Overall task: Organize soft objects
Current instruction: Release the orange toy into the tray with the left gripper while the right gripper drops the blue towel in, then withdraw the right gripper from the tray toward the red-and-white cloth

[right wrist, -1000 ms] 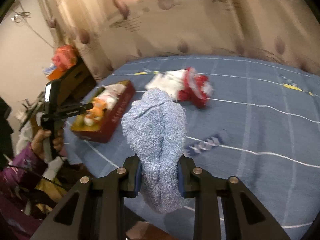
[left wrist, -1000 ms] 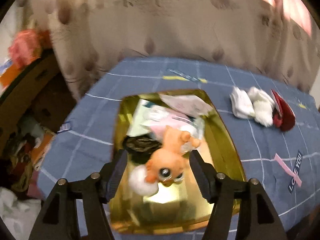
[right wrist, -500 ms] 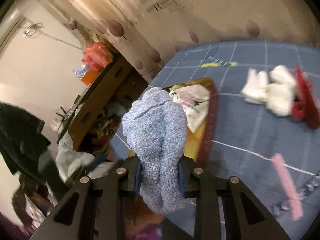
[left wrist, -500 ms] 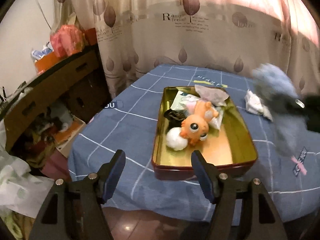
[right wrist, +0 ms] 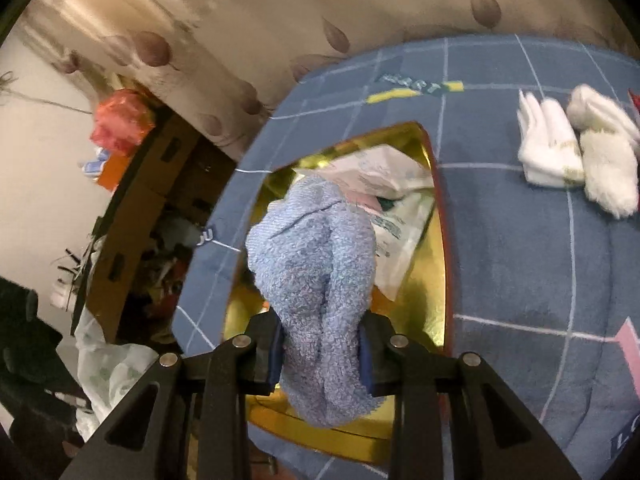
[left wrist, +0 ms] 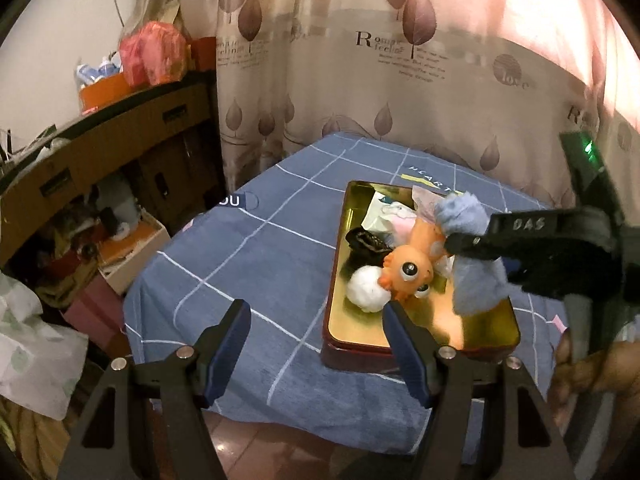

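Note:
A gold-lined tin tray (left wrist: 492,338) (right wrist: 434,280) sits on the blue checked tablecloth (left wrist: 256,260). It holds an orange big-eyed plush toy (left wrist: 408,270), a white ball (left wrist: 366,290), a black item (left wrist: 364,242) and plastic packets (right wrist: 394,200). My right gripper (right wrist: 322,350) is shut on a light-blue towel sock (right wrist: 316,264) and holds it above the tray; it shows in the left wrist view (left wrist: 476,276). My left gripper (left wrist: 316,340) is open and empty, back from the tray's near left corner.
White socks and fluffy white items (right wrist: 576,152) lie on the cloth right of the tray. A leaf-print curtain (left wrist: 360,60) hangs behind the table. A cluttered cardboard shelf (left wrist: 100,152) and a plastic bag (left wrist: 28,344) stand left of the table.
My right gripper carried the blue sock left from the open cloth to above the tray. My left gripper pulled back from over the tray and stayed open.

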